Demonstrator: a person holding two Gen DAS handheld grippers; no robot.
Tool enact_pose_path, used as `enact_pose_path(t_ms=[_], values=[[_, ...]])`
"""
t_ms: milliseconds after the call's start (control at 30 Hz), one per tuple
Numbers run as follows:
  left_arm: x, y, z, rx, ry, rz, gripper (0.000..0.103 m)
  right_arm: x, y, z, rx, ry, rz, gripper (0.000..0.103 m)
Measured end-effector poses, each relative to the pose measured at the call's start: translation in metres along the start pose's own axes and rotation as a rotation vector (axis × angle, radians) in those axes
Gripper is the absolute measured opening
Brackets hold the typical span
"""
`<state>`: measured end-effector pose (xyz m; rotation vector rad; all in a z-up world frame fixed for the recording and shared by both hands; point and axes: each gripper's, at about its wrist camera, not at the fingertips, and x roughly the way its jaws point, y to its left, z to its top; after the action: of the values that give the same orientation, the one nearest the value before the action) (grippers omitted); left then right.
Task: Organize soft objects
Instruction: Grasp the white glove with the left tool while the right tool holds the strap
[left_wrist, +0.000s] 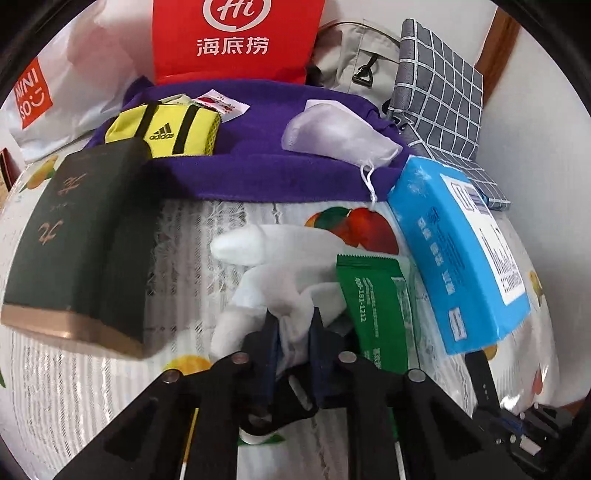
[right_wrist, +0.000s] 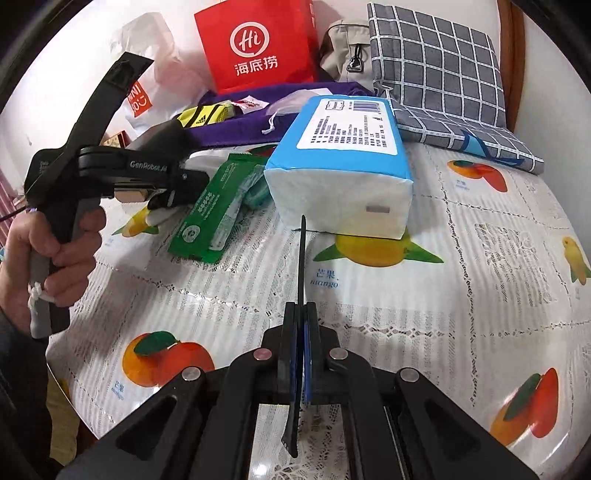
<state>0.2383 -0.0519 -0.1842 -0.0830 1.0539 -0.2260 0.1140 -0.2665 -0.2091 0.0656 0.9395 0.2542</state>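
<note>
While my left gripper is clamped on the crumpled white cloth nearest me on the fruit-print tablecloth, my right gripper is closed on nothing, short of the blue tissue pack. I judge this the pick-up step. Next I should lift the cloth clear of the green packet just right of it and carry it toward the far purple cloth.

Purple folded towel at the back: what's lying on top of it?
On the purple folded towel: a yellow Adidas pouch, small sachets and a translucent drawstring bag. The red paper bag hides its rear edge.
</note>
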Motion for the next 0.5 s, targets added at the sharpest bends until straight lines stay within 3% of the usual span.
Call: enact_pose_path(t_ms=[500], values=[[-0.07, 0.059, -0.07, -0.126, -0.009, -0.018, 0.013, -0.002, 0.002, -0.003, 0.035, -0.014, -0.026, 0.003]])
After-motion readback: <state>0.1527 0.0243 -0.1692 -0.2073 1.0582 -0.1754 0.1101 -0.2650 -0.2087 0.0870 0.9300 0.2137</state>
